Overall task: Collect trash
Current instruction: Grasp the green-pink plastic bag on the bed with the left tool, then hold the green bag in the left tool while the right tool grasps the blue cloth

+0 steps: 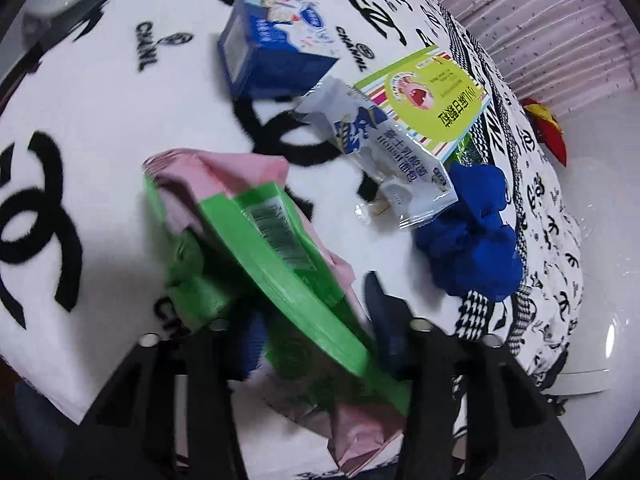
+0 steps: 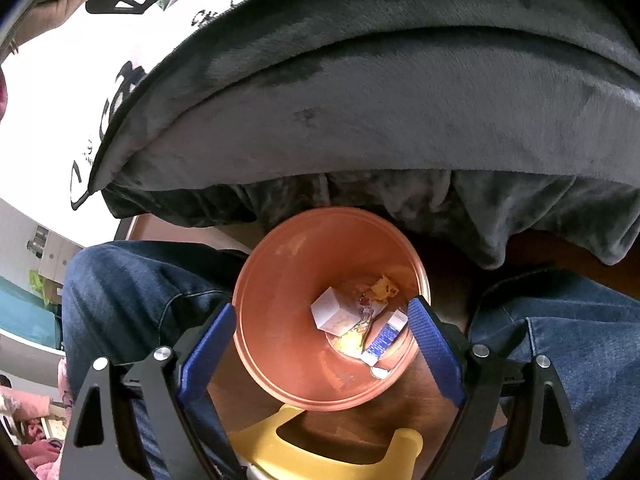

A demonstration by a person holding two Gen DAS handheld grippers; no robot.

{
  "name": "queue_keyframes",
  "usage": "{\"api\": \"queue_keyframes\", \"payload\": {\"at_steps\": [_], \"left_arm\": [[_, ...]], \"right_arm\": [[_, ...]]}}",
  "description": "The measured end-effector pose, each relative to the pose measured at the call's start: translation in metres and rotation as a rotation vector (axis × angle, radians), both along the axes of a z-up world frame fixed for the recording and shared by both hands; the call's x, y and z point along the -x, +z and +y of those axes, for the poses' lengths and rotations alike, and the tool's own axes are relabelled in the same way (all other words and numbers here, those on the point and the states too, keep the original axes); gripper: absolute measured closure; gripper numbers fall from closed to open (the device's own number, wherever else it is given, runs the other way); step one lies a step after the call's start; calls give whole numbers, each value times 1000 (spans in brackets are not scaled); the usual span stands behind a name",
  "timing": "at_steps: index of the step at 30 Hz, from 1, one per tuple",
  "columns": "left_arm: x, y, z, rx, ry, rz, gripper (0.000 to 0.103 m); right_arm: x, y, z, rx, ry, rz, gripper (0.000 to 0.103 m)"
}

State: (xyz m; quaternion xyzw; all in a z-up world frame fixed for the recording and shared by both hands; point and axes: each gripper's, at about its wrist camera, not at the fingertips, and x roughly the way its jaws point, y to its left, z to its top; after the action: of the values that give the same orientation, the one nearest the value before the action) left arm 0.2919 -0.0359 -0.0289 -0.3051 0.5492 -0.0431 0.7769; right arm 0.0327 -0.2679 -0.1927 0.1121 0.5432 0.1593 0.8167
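Note:
My left gripper (image 1: 316, 320) is shut on a green and pink wrapper (image 1: 256, 236) and holds it over the white blanket (image 1: 100, 128) with black logos. Beyond it on the blanket lie a blue milk carton (image 1: 272, 52), a white and blue bread wrapper (image 1: 384, 152), a green and yellow box (image 1: 432, 96) and a crumpled blue piece (image 1: 476, 232). My right gripper (image 2: 324, 320) is open and empty above an orange bin (image 2: 280, 280) on the floor. The bin holds a small white box (image 2: 332, 312), a blue and white box (image 2: 384, 340) and yellow scraps.
A red and yellow wrapper (image 1: 548, 128) lies at the blanket's right edge, near a pink curtain (image 1: 560, 28). The person's jeans-clad legs (image 2: 132, 292) flank the bin. A dark grey blanket fold (image 2: 380, 100) hangs above it. A yellow stool (image 2: 332, 444) stands below the bin.

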Motion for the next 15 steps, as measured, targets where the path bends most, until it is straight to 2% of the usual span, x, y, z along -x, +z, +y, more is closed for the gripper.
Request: {"api": "queue_keyframes", "payload": {"at_steps": [1, 5, 7, 10, 15], "left_arm": [[4, 1, 5, 12, -5, -2, 73], [13, 15, 7, 28, -45, -54, 84], [19, 21, 8, 63, -66, -89, 95], [33, 34, 11, 77, -95, -147, 96], [62, 57, 8, -7, -168, -258, 96]], "right_arm": [[0, 0, 0, 0, 1, -1, 17], [2, 9, 3, 8, 8, -25, 17], [3, 17, 2, 16, 9, -47, 17], [4, 32, -1, 30, 4, -94, 17], [-4, 69, -10, 29, -13, -186, 17]]}}
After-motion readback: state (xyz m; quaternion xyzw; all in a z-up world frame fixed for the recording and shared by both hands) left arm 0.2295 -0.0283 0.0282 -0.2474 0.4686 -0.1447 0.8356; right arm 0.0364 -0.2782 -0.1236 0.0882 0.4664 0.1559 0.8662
